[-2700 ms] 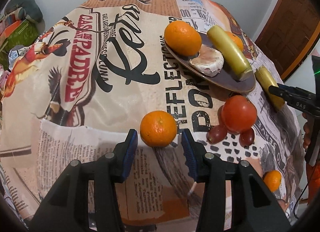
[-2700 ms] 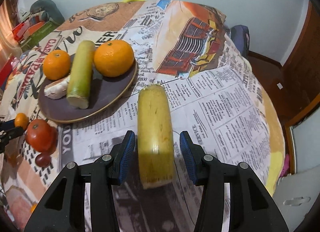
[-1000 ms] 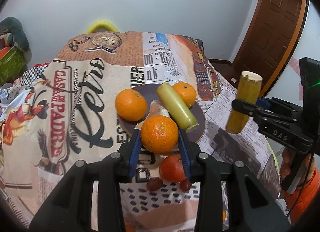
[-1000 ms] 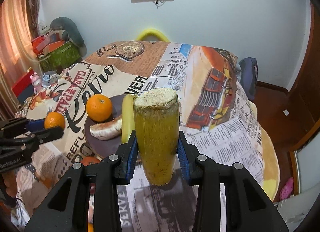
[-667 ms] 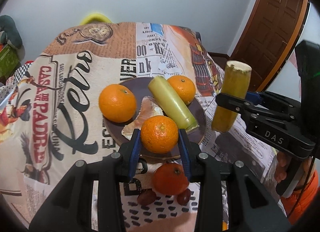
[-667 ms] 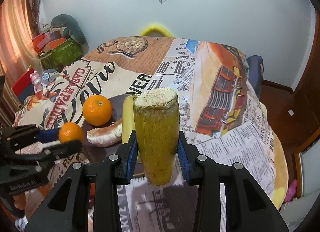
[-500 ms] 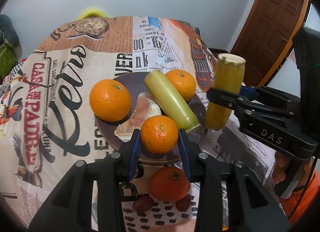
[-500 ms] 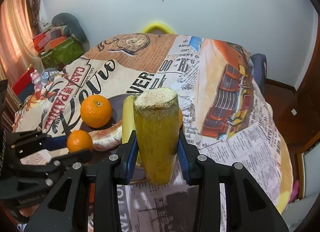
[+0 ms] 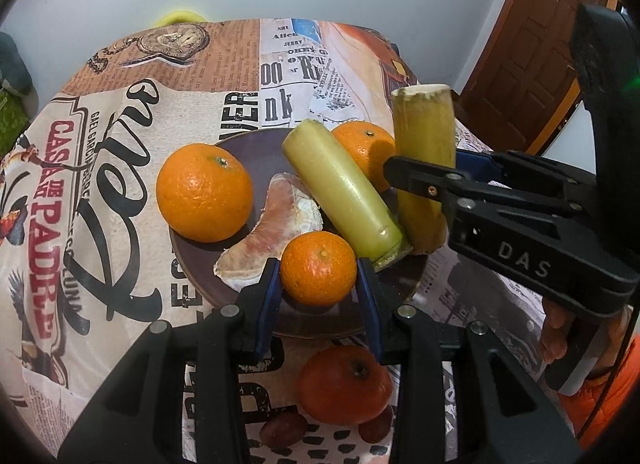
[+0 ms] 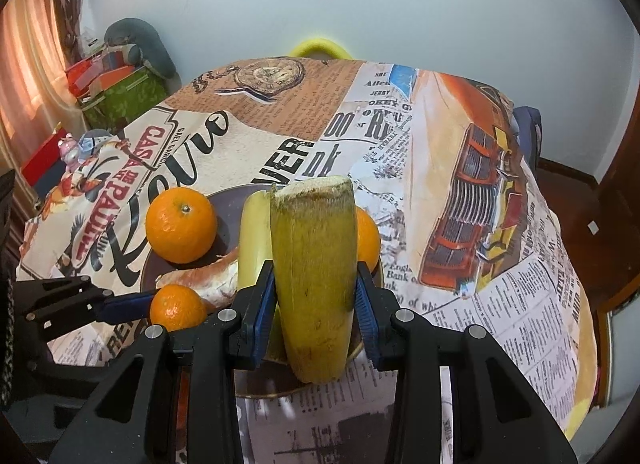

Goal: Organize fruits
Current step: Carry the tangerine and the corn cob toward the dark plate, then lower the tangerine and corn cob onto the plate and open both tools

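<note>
My left gripper (image 9: pixel 319 291) is shut on a small orange (image 9: pixel 318 269) and holds it over the near edge of the dark plate (image 9: pixel 200 260). My right gripper (image 10: pixel 316 306) is shut on a yellow sugarcane piece (image 10: pixel 316 284), held upright over the plate's right side; it also shows in the left wrist view (image 9: pixel 424 168). On the plate lie a large orange (image 9: pixel 205 192), a pomelo segment (image 9: pixel 276 224), a pale green cane piece (image 9: pixel 342 192) and another orange (image 9: pixel 364 148).
A red tomato-like fruit (image 9: pixel 346 384) and dark grapes (image 9: pixel 282 428) lie on the printed tablecloth (image 9: pixel 120 124) just in front of the plate. A yellow chair back (image 10: pixel 318 49) stands behind the table, clutter (image 10: pixel 116 88) at far left, a wooden door (image 9: pixel 536 56) at right.
Both grippers have closed in on the plate. The orange now hangs over its near rim, and the cane piece has come down over its right side beside the green cane.
</note>
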Demonstrator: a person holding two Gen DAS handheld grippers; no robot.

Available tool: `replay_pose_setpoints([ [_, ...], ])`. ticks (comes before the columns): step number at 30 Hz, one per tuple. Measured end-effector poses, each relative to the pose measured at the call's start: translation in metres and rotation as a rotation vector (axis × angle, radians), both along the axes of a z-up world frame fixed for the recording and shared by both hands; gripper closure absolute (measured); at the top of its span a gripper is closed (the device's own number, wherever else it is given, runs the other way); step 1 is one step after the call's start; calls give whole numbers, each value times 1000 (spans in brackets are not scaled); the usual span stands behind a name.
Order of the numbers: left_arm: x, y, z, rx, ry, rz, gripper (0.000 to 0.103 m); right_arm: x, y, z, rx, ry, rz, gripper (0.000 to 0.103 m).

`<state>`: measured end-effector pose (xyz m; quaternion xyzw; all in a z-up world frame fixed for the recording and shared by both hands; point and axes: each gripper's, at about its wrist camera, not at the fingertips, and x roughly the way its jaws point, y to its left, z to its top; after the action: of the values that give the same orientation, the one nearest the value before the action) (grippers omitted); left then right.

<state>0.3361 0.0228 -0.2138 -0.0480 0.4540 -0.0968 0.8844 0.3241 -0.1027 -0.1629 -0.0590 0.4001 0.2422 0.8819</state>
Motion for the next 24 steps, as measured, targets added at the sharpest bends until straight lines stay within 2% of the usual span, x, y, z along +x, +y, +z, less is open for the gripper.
replay_pose_setpoints([
  [7, 0, 0, 1, -11, 4, 3, 58, 3, 1, -5, -4, 35, 0, 68],
  [14, -7, 2, 5, -10, 5, 18, 58, -8, -7, -1, 0, 42, 1, 68],
  [24, -43, 10, 39, 11, -47, 41, 58, -44, -20, 26, 15, 8, -7, 67],
])
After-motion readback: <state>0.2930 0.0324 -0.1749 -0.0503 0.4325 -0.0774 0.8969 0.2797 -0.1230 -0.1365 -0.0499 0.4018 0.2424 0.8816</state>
